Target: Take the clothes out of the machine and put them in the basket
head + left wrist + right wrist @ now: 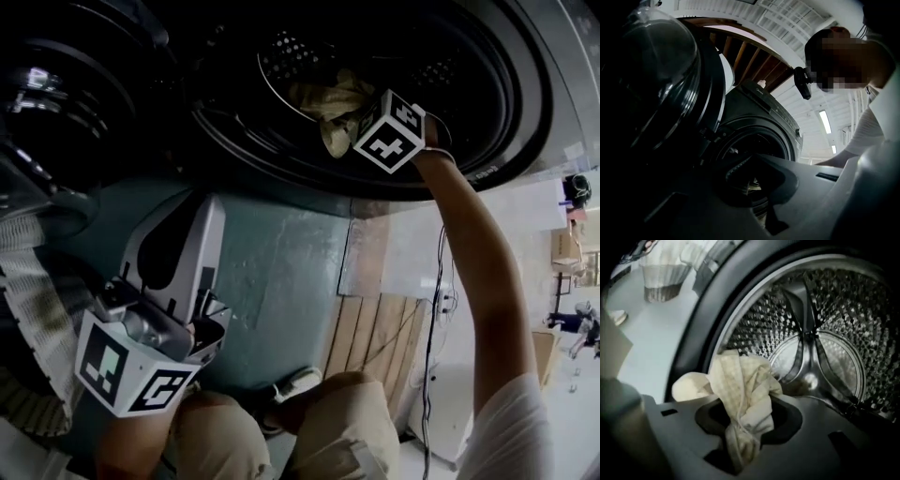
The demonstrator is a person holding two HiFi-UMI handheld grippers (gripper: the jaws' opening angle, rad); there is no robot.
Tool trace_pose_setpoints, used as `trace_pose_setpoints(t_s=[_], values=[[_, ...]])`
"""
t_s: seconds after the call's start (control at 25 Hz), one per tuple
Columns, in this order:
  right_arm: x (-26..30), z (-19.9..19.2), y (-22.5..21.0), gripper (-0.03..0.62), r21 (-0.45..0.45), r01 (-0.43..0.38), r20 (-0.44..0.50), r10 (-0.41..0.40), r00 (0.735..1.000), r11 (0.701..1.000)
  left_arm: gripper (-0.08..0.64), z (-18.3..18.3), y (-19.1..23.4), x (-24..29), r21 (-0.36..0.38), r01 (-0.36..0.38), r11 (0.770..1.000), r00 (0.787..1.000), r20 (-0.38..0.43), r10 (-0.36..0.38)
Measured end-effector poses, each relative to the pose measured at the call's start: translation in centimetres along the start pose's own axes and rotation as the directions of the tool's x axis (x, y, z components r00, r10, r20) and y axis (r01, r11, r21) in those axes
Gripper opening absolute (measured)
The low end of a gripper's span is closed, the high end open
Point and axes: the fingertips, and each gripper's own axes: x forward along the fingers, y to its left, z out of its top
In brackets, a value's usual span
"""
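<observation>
Snagging looks like the main risk. The right gripper [740, 427] has its jaws clenched on a bunched fold of a cream checked cloth [740, 390], held at the mouth of the drum [825, 333]. Loose fabric billows above the pinch and to its left. A trailing end could catch on the dark door rim [281, 169] as the cloth comes out, which would tug it free or stretch it. The grip itself seems narrow, on a gathered twist and not a flat layer, so a quick swing might let the fabric slide out and drop to the floor short of the target. The basket [37, 309], white and ribbed, sits low at the person's left, well apart from the drum, so the carry is a long one. On that side are the open glass door [661, 70] and the left gripper [202, 225], which hangs low near the basket with its jaws together on nothing. A low or hurried pass could brush either one. No other clothes show in the part of the drum that can be seen.
</observation>
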Motion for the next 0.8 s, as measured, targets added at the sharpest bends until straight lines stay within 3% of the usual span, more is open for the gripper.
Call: trace_pose_setpoints(t_s=[0.2,0.4,0.8], values=[[-4.7,2.2,0.9,0.171,0.016,-0.041,0.076,0.040,0.996,0.999,0.014,4.3,-3.3,-0.7,-0.024,-0.064,0.998,0.996,-0.071,0.062],[-10.6,4.0,1.1,0.169,0.119,-0.098,0.125,0.083,0.989,0.988,0.014,9.3,-5.1,-2.3,-0.056,-0.158,0.986,0.984,-0.097,0.152],[-24.1,5.3,0.1,0.169,0.204,-0.212,0.170,0.178,0.969,0.956,0.014,21.1,-9.0,-4.1,-0.039,-0.271,0.962,0.954,-0.144,0.263]])
